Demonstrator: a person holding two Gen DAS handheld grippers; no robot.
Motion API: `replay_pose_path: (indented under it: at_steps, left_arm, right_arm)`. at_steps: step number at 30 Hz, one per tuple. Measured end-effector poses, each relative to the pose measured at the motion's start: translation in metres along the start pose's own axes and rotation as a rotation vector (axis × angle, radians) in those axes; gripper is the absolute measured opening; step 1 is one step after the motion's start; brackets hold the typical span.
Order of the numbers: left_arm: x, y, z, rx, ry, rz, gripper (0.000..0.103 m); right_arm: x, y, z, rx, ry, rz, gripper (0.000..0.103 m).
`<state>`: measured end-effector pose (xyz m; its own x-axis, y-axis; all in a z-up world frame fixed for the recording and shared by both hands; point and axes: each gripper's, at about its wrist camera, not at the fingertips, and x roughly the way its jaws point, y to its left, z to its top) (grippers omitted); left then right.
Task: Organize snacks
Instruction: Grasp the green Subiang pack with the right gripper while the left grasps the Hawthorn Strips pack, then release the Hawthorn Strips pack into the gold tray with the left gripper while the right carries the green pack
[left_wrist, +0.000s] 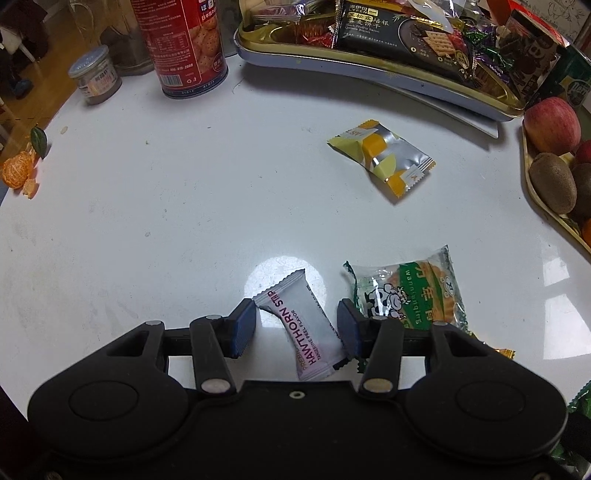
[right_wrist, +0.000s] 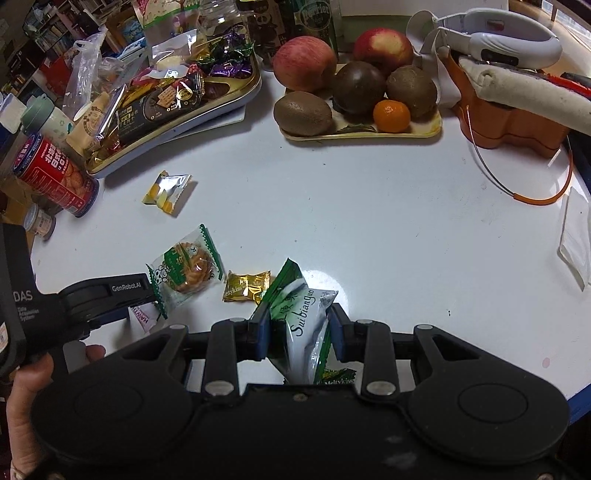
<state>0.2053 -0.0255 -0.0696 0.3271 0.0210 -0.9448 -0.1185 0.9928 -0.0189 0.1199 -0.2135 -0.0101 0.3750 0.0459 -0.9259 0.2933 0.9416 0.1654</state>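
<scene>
A cluttered white table (left_wrist: 147, 206) carries the scene, shelves and bags crowding the room behind. The right gripper (right_wrist: 298, 332) is clamped narrow on a green-and-white Suibianguo packet (right_wrist: 303, 325), pads pressing both sides, the packet standing up between them and seemingly clear of the tabletop. The left gripper (left_wrist: 297, 328) stands half wide around a white hawthorn strip packet (left_wrist: 310, 332), which lies flat and slanted between the jaws; its far pad seems to touch the packet's edge while the near pad stands just off a corner, so nothing is gripped yet.

Just beyond the left gripper's right jaw lies a green biscuit packet (left_wrist: 410, 295), and a gold Meltykiss sweet (right_wrist: 245, 287) sits just ahead-left of the right gripper. Further ahead lies a yellow-and-silver packet (left_wrist: 382, 157), and beyond that the gold snack tray (left_wrist: 369, 66), already heaped with wrappers.

To do this well, I judge the left jaws should settle lower and centre on the slanted packet's middle before closing, squeezing across its narrow width so it does not swivel out, while keeping clear of the biscuit packet. The right should carry its packet high over the loose sweets toward the tray
</scene>
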Motion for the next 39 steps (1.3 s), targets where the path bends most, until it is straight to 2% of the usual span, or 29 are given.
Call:
replay_pose_path:
  at_steps: [2,4,6,10,17,25,34,39]
  left_arm:
    - [0.0,0.0,0.0,0.0,-0.007,0.0,0.054]
    - [-0.001,-0.001,-0.001,0.001,-0.025,0.008,0.046]
    - [-0.002,-0.001,-0.002,0.009,-0.027,-0.005,0.028]
    - [-0.006,0.001,-0.001,-0.01,-0.016,-0.059,0.028]
    - [-0.033,-0.001,-0.002,0.036,-0.103,-0.037,0.028]
    - [-0.059,-0.006,-0.012,0.107,-0.126,-0.119,0.028]
    - [-0.094,0.001,-0.051,0.23,-0.147,-0.193,0.028]
    - [-0.111,0.015,-0.088,0.299,-0.204,-0.179,0.029]
  right_arm:
    - [-0.001,-0.002,0.001,0.008,-0.001,0.006,0.034]
    - [-0.002,-0.003,0.001,0.02,0.0,0.014,0.034]
    - [-0.003,-0.004,0.001,0.025,-0.001,0.022,0.034]
    - [-0.005,-0.004,0.002,0.034,-0.008,0.034,0.034]
    - [-0.01,-0.004,0.004,0.035,-0.024,0.041,0.034]
    - [-0.006,-0.007,0.004,0.043,-0.027,0.009,0.034]
    - [-0.007,-0.015,0.001,0.059,-0.055,-0.041,0.034]
    - [-0.019,-0.02,-0.012,0.041,-0.096,-0.039,0.034]
